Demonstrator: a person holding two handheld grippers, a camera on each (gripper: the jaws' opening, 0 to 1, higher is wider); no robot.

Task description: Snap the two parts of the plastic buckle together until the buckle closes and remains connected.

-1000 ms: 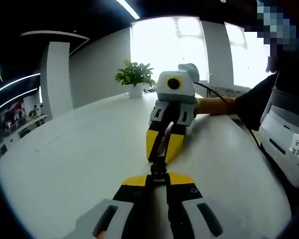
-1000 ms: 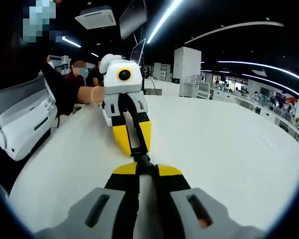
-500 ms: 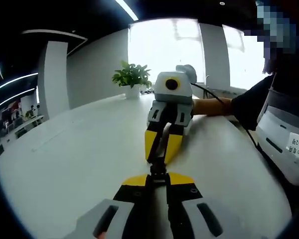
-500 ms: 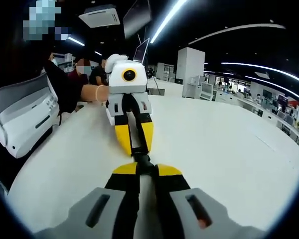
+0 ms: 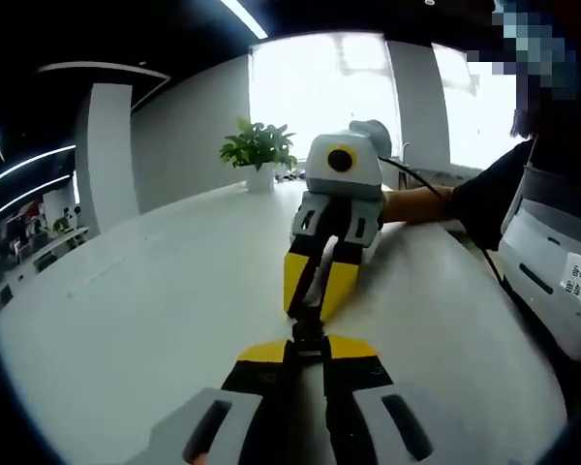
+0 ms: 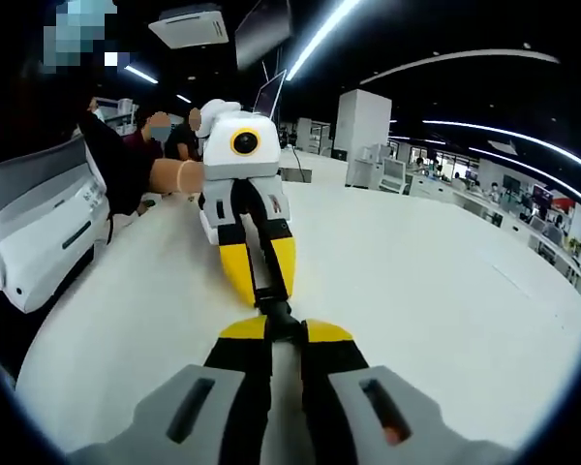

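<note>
My left gripper (image 5: 307,351) and right gripper (image 6: 272,331) meet nose to nose over the white bench (image 5: 155,291), jaws pinched shut on the small black plastic buckle (image 5: 308,325) between them. It looks light, stiff and slippery; I'd grip each half's body behind the latch.

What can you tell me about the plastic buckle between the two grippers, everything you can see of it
The buckle is a small, dark, seemingly plastic piece, mostly hidden by the jaws. It sits just above the white table, pinched from opposite ends: the left gripper holds the near end in the left gripper view, the right gripper the far end. In the right gripper view it shows as one short, unbroken dark run between the yellow tips. Whether the halves have latched cannot be told.
</note>
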